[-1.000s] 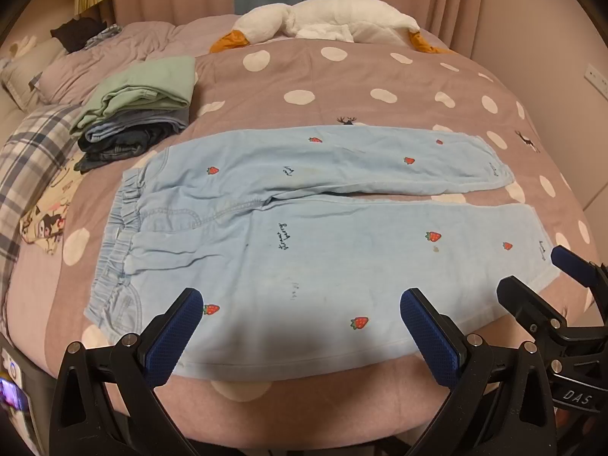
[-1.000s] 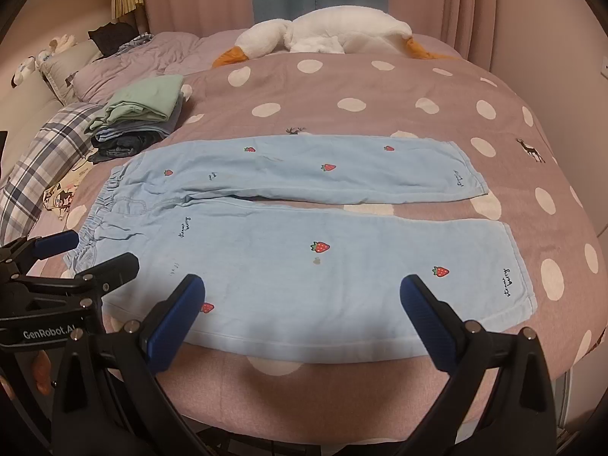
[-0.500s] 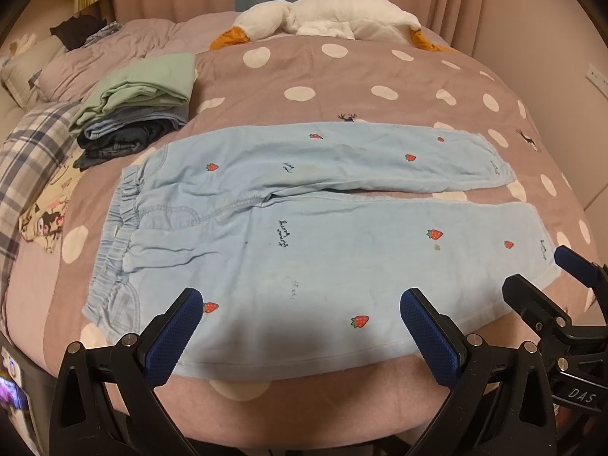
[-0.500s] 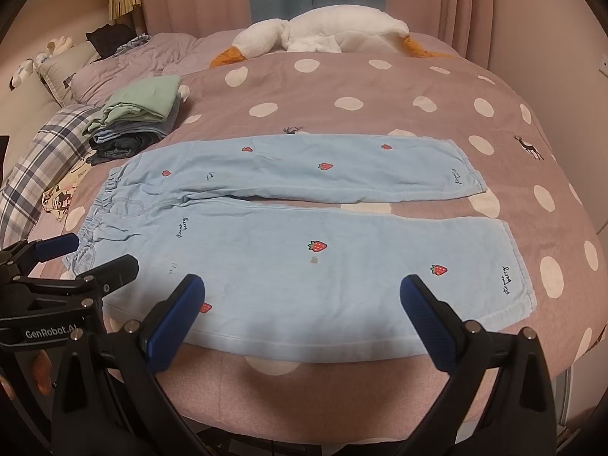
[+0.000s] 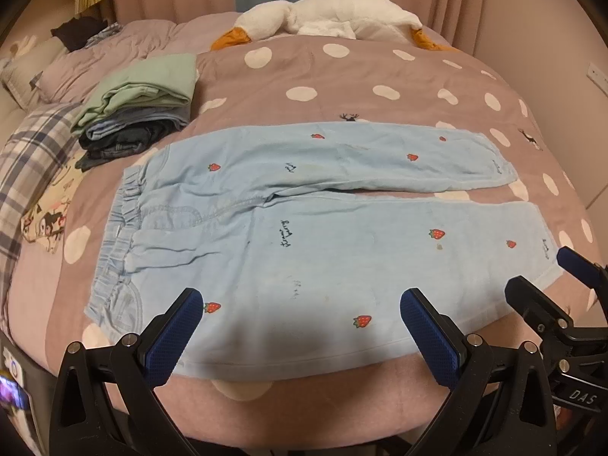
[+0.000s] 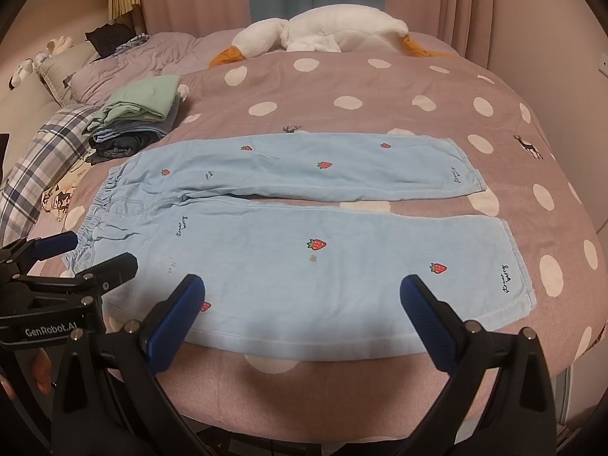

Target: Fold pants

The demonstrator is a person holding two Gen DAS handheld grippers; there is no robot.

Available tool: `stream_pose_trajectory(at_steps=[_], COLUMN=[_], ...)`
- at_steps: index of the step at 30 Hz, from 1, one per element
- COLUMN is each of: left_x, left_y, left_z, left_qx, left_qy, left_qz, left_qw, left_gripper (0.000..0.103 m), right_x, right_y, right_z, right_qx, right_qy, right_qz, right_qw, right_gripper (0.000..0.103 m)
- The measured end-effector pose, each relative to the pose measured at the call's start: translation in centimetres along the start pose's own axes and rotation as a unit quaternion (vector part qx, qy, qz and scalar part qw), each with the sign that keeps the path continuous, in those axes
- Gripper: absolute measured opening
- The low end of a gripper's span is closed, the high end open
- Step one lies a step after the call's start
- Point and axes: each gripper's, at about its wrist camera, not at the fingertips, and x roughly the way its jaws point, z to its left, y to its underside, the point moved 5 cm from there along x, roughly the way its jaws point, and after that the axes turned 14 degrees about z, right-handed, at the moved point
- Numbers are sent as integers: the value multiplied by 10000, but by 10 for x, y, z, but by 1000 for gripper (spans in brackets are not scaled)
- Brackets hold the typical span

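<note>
Both grippers, left gripper (image 5: 300, 338) and right gripper (image 6: 302, 323), hang wide open and empty over the near edge of the flat-spread pants (image 5: 304, 228), seemingly poised to pinch the near leg for folding.

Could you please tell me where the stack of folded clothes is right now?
The folded stack sits on the bed's far left in both views, just beyond the waistband of the pants and beside the plaid pillow.

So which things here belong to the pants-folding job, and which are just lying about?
Job:
- light blue pants, spread flat
- left claw, open
- right claw, open

Lying about:
- stack of folded clothes
- plush goose
- plaid fabric
- polka-dot bedspread
</note>
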Motion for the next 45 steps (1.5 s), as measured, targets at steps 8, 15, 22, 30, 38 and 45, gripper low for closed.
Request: stream_pose_trajectory(at_steps=[8, 15, 22, 30, 38, 45], left_x=[0, 0, -1, -1, -2, -1], left_y=[0, 0, -1, -1, -1, -1], left_z=[-3, -3, -3, -3, -3, 1], left_qx=[65, 85, 92, 90, 88, -68], left_qy=[-44, -60, -70, -74, -71, 36], left_qz=[7, -4, -10, -10, -17, 27], left_qw=[10000, 9999, 9999, 9999, 9999, 10000], left_gripper=[103, 103, 103, 103, 103, 103], right_x=[0, -1, -2, -2, -3, -3], right_y=[0, 0, 0, 0, 0, 0], right_z=[0, 0, -1, -1, -2, -2], right_qx=[3, 27, 19, 37, 41, 39], right_qy=[-7, -3, -16, -16, -15, -18], right_qz=[14, -9, 2, -11, -16, -10], right_qw=[10000, 10000, 10000, 10000, 10000, 10000], right_gripper=[103, 103, 103, 103, 103, 103])
